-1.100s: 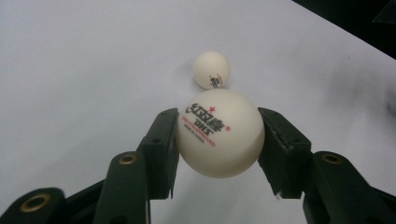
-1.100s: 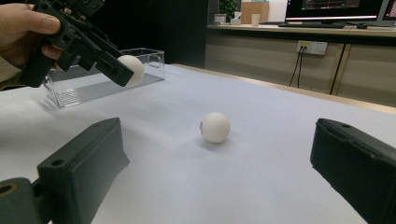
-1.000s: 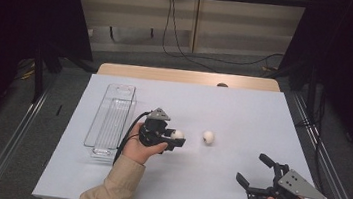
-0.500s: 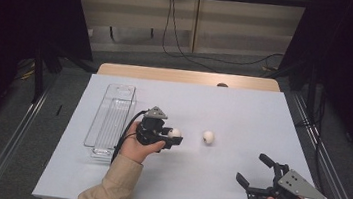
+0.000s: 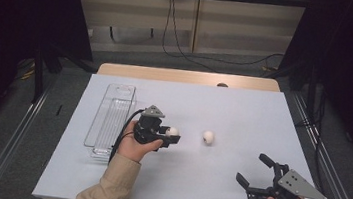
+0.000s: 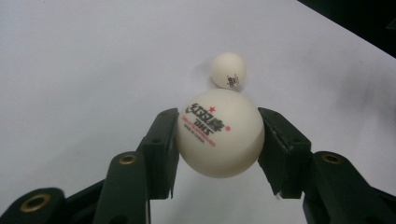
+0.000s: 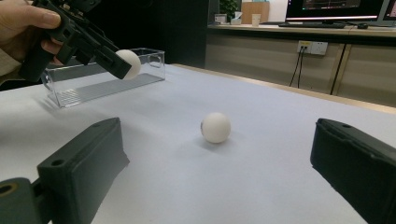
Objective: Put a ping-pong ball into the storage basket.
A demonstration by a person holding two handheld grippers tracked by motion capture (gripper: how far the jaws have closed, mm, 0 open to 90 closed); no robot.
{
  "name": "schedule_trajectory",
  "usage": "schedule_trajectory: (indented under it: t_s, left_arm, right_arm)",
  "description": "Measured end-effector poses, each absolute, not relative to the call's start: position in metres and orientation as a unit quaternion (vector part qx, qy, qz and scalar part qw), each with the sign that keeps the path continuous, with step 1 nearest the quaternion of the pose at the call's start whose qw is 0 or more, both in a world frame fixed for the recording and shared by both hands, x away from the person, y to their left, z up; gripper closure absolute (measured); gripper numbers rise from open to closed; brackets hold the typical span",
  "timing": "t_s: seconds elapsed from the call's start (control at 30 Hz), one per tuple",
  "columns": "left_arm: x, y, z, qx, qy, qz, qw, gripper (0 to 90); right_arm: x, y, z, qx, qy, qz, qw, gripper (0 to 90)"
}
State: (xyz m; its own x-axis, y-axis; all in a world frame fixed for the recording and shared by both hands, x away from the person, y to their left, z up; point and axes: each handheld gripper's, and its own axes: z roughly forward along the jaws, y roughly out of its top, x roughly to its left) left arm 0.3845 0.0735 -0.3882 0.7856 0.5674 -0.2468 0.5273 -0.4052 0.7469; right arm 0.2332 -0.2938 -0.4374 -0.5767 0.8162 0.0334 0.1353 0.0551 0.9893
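L gripper (image 5: 169,138) is clamped on a white ball (image 6: 219,133), pads pressing both sides; ball is lifted off the table (image 5: 243,112). Clear tray (image 5: 111,117) lies just beside that hand on its outer side, long axis running away from the person, so the drop-off is a short swing sideways for the L hand. Second ball (image 5: 208,137) rests on the table between the grippers, nearer L. R gripper (image 5: 255,175) has jaws spread wide, holding nothing; it faces the second ball head-on.

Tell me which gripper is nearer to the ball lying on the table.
Left. The left gripper, holding another ball, is just beside the lying ball; the right gripper waits open, farther toward the table's near edge.
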Motion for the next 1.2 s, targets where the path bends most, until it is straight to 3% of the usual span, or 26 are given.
schedule_trajectory:
  t_s: [1.2]
  left_arm:
    - [0.389, 0.091, -0.385, 0.83, 0.349, 0.03, 0.433, 51.0]
  right_arm:
    - [0.233, -0.294, -0.437, 0.357, 0.667, 0.587, 0.289, 2.4]
